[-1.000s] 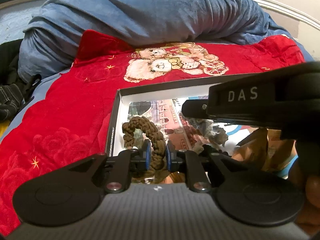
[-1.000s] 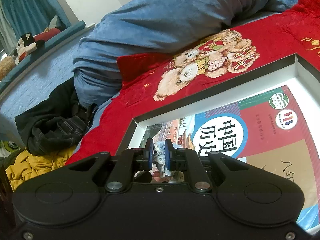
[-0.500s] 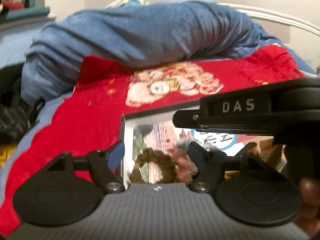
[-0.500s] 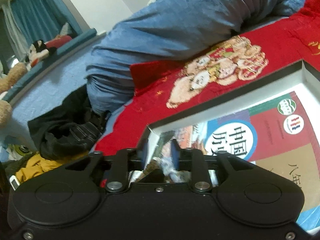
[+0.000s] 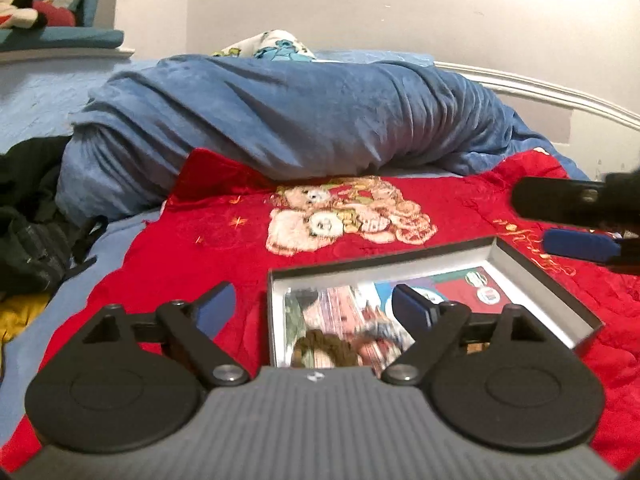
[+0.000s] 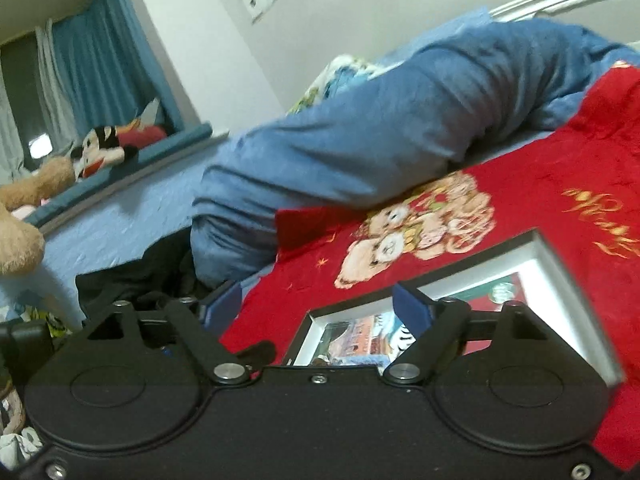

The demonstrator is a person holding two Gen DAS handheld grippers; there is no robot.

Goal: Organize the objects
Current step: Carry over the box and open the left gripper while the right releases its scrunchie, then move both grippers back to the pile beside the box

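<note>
A shallow black box with a white inside (image 5: 532, 276) lies on the red blanket; it holds a colourful book (image 5: 352, 304). A brown braided band (image 5: 324, 348) lies in the box's near left corner, on the book. My left gripper (image 5: 312, 308) is open and empty, raised above the band. My right gripper (image 6: 316, 304) is open and empty above the box's left corner (image 6: 320, 320). Its fingers (image 5: 576, 244) also show at the right edge of the left wrist view.
The red blanket (image 5: 208, 264) with a bear print (image 5: 344, 216) covers the bed. A rolled blue duvet (image 5: 280, 120) lies behind it. Dark clothes (image 5: 28, 216) are heaped at the left. Plush toys (image 6: 100, 148) sit on the window ledge.
My left gripper let go of the brown band, opened wide and pulled up and back. My right gripper also opened, released a small item into the box, and lifted away.
</note>
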